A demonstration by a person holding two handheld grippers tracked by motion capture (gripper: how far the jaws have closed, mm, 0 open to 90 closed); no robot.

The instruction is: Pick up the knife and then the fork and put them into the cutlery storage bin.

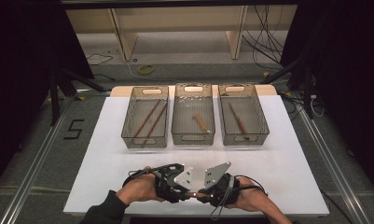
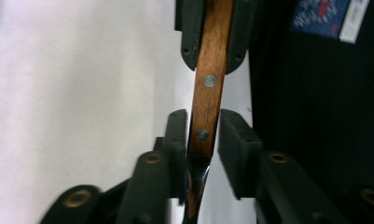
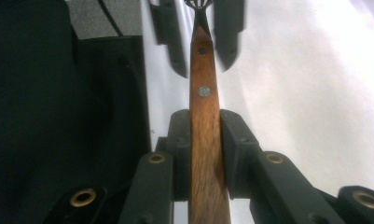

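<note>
Handover midway above the tabletop (image 1: 105,163): right hand-held gripper (image 3: 205,128) clamps the wooden-handled utensil (image 3: 204,140), left hand-held gripper (image 2: 204,135) slackened around it; binning remains.

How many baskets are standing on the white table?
3. The left basket holds chopsticks, the middle basket a short wooden-handled utensil, the right basket a long one. All stand in one row; none seems hidden.

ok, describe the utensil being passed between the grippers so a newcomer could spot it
On the white table, near its front edge, the two grippers meet tip to tip. Between them runs a utensil with a flat brown wooden handle, two metal rivets and a shiny metal neck. Unlike the utensils in the three baskets behind, it's off the table.
</note>
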